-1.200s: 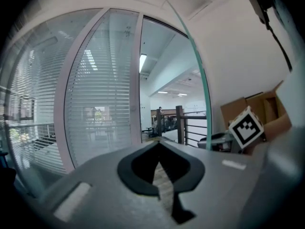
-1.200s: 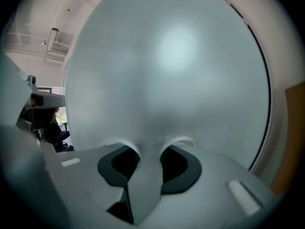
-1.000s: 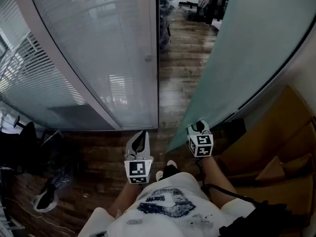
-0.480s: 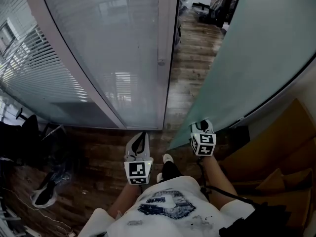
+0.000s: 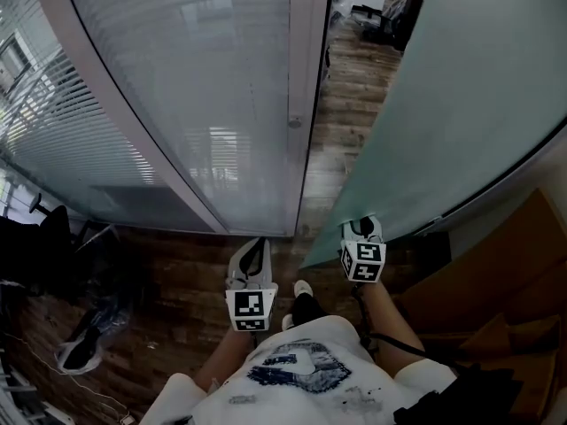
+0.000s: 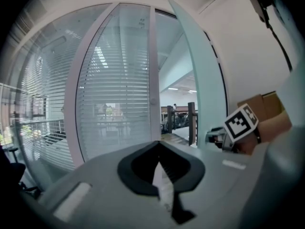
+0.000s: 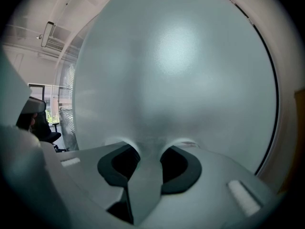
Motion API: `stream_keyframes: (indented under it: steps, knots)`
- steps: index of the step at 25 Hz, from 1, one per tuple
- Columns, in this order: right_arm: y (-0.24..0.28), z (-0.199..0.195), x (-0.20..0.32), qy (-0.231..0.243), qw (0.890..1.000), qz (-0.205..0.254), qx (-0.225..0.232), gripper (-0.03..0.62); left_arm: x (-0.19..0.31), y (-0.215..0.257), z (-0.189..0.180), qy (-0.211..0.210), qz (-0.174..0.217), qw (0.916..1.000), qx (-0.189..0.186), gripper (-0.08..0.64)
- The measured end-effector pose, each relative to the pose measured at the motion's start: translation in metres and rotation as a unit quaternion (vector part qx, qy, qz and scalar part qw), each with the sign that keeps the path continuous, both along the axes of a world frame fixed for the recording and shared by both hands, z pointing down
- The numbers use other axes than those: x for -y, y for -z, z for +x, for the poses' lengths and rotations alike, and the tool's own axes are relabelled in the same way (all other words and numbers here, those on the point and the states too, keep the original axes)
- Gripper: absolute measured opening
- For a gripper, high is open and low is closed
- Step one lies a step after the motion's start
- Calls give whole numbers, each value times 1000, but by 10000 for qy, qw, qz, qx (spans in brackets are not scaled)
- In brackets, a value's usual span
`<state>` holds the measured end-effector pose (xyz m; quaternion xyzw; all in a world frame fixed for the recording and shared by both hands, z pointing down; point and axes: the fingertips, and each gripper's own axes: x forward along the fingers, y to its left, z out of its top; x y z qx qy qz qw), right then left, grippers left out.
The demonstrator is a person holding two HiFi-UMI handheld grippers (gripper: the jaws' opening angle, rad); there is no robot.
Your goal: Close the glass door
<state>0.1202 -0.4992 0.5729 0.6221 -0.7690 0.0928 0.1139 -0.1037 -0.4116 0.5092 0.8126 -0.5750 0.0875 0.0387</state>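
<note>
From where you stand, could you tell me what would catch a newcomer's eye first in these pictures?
The tall frosted pale-green glass door fills the right side, standing ajar, with the right gripper clamped on its near edge. To the left stands a glass wall with white slatted blinds, and through the gap between them runs a dark wooden floor. The left gripper hangs free, jaws together.

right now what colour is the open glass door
The frosted glass door is a plain pale blue-green; it shows best in the right gripper view.
</note>
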Motion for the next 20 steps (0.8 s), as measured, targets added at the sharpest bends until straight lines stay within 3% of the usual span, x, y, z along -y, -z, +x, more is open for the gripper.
stream_keyframes:
  steps: [20]
  knots:
    - [-5,-16,58,-221,9994,258,-33,120,61,-1,-8,264,-23,9995,158,3]
